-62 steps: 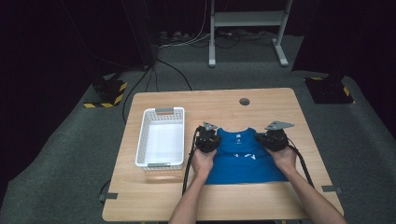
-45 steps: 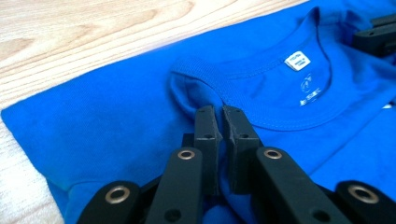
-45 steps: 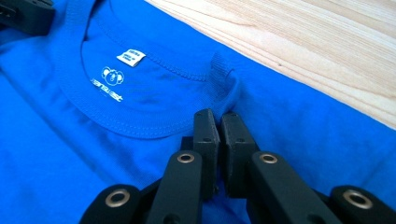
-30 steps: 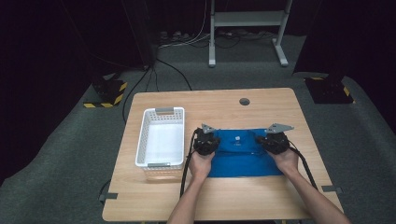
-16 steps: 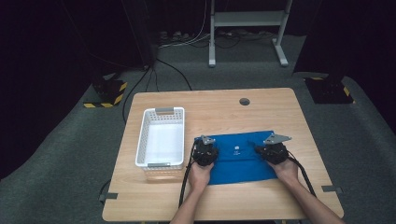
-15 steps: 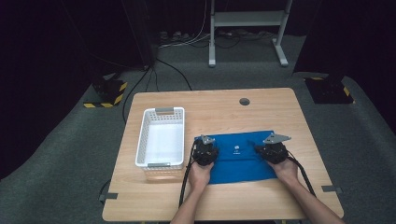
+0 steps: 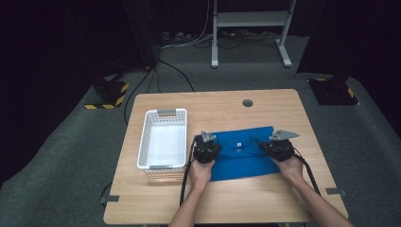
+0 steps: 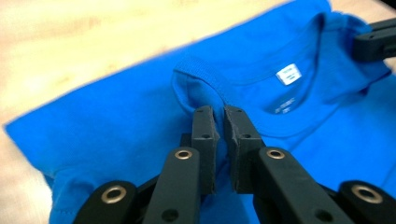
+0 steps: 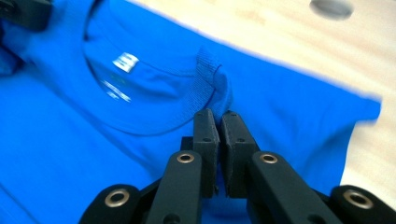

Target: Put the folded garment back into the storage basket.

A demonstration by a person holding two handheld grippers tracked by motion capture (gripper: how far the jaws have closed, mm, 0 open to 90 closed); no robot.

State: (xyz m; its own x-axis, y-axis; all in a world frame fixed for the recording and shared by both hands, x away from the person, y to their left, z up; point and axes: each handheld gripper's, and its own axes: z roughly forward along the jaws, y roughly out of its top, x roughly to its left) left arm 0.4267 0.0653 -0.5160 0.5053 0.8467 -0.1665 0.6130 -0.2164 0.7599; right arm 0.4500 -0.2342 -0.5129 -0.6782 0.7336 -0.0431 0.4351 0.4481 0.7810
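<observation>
Blue knit T-shirt (image 7: 246,153) lies flat on the pale wooden desk (image 7: 227,203), just right of a white slotted plastic basket (image 7: 163,139). Left gripper (image 8: 219,119) jaws clamped on a pinch of fabric at the ribbed collar; right gripper (image 9: 218,122) likewise on the collar's opposite side. Both forearms extend forward, grippers low over the shirt.

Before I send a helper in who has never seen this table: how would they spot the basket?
On the wooden table, look left of the blue T-shirt. The basket is the white, slotted plastic one beside the shirt, the only rigid container there.
</observation>
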